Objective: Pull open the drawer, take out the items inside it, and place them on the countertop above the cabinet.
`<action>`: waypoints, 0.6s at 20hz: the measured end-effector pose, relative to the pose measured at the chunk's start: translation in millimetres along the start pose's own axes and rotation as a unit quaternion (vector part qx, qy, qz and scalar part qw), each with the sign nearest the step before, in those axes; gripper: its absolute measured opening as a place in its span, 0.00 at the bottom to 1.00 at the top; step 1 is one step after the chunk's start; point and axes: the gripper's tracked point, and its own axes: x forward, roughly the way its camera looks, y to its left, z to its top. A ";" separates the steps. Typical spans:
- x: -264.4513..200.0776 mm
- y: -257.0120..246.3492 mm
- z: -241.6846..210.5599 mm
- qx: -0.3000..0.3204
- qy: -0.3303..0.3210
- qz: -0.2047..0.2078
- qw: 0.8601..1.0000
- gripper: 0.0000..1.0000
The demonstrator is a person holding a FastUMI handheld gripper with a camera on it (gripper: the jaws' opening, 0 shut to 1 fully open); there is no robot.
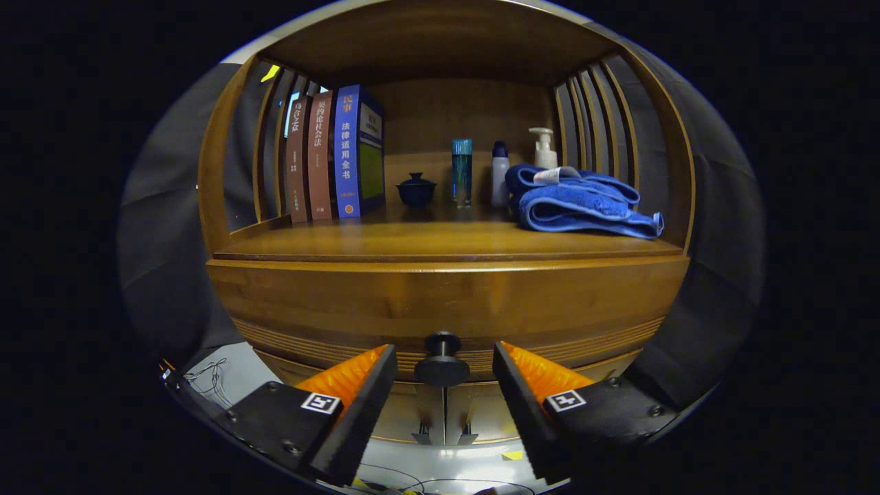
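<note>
While the gripper [445, 371] stands spread wide, its two fingers flank the round dark knob [442, 362] of the wooden drawer front [440, 302], one finger on each side with a clear gap to the knob, so neither presses on it and nothing is held. That knob sits between the fingertips, low on the closed drawer of the brown wooden cabinet. Above the knob, the countertop [412, 242] runs across the cabinet. Up and off to one side of the knob, three upright books [335, 158] lean together. Straight above the knob stand a small dark lidded cup [416, 190], a tall blue tube [461, 172] and a white bottle [500, 174]. Beyond these, a folded blue towel [581, 205] lies before a white pump bottle [544, 148].
</note>
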 end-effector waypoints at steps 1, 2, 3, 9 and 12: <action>4.1 -1.1 -5.4 0.003 0.007 0.002 1.000 0.88; 5.3 0.2 -10.9 0.009 0.021 0.008 1.000 0.77; 5.0 0.3 -14.6 0.012 0.027 0.007 1.000 0.66; 6.1 0.7 -14.9 0.028 0.021 0.016 0.999 0.33; -3.6 -1.3 -17.4 0.021 0.021 0.012 0.999 0.33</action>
